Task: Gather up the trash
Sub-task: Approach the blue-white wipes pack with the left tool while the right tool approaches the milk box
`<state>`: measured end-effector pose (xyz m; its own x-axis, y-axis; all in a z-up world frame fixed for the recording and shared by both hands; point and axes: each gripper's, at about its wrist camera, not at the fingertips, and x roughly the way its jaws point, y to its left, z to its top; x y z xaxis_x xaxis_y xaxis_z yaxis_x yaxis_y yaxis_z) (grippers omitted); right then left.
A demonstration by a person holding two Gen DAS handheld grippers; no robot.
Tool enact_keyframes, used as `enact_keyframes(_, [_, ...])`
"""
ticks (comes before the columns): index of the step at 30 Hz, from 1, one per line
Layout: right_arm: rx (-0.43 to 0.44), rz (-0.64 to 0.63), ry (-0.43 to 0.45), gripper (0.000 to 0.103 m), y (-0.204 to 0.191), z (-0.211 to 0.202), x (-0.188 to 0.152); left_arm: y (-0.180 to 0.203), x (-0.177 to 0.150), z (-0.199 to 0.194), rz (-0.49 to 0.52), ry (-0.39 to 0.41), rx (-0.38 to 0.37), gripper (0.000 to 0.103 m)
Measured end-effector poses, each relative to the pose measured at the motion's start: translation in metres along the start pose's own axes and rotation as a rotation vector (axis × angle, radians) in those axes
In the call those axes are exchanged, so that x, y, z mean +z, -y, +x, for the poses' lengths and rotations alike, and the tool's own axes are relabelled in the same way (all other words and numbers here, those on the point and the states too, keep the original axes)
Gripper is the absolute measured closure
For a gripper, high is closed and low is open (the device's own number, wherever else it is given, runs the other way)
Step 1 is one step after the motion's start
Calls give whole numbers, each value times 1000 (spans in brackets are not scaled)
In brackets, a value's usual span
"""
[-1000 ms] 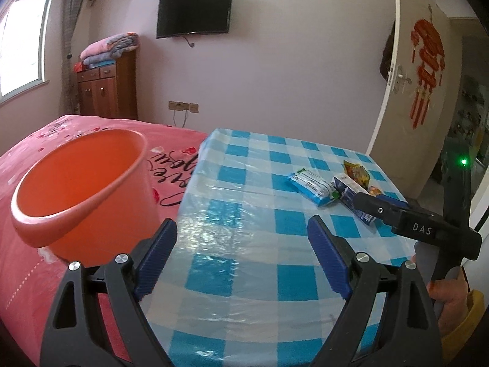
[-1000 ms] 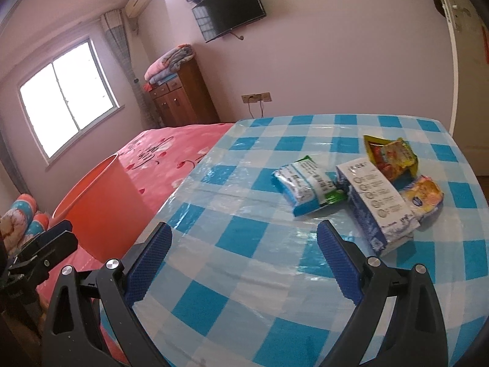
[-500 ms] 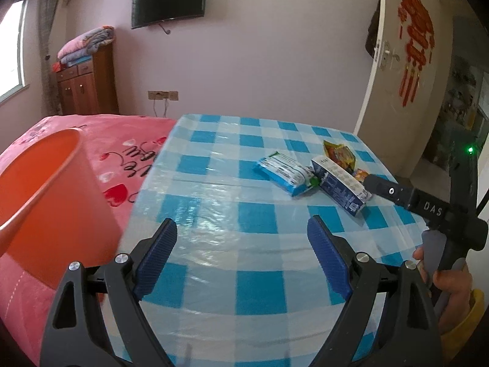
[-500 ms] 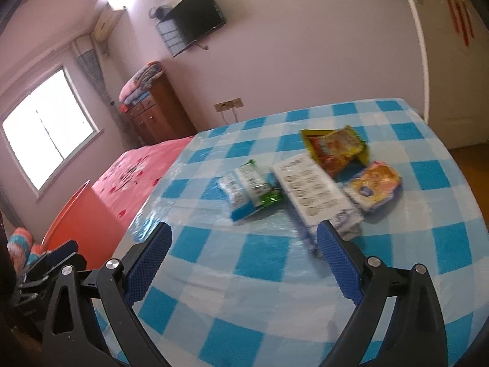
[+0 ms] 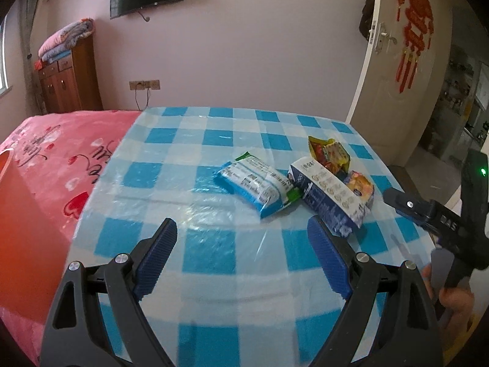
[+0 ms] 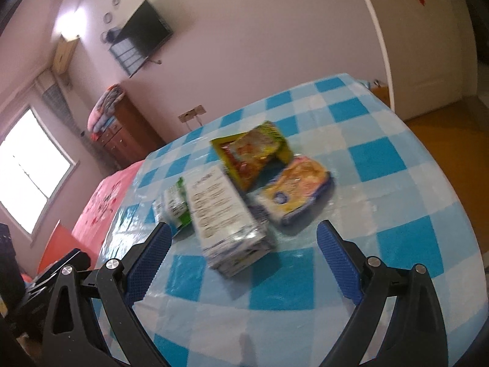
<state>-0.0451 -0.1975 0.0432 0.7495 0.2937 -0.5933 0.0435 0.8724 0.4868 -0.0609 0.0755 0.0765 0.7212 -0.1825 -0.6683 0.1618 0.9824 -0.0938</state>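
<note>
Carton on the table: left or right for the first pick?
Right. The carton lies just ahead of the open right hand-held gripper; the left hand-held gripper faces bare cloth, carton off to its side.

Both hand-held grippers have moved nearer the carton (image 6: 226, 214), the orange bucket (image 5: 18, 232) apparently sliding off left.

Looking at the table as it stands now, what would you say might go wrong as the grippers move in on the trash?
1. The white and blue carton lies against the yellow-red snack packet and the pale yellow pouch, so the open right gripper may nudge or catch a neighbour.
2. The glossy plastic-covered blue checked tablecloth could let the blue and white wrapper slide away from the open left gripper.
</note>
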Motion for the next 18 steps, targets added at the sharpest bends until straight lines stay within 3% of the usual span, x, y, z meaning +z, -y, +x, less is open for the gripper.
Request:
enact_keyframes(6, [10, 79, -11, 8, 26, 6, 11, 0, 26, 51, -124, -80, -58, 15])
enact_keyframes(16, [-30, 104, -16, 9, 41, 19, 24, 1, 57, 117, -208, -166, -21, 15])
enact_keyframes(18, [-39, 97, -21, 17, 42, 22, 26, 2, 58, 125, -206, -180, -10, 15])
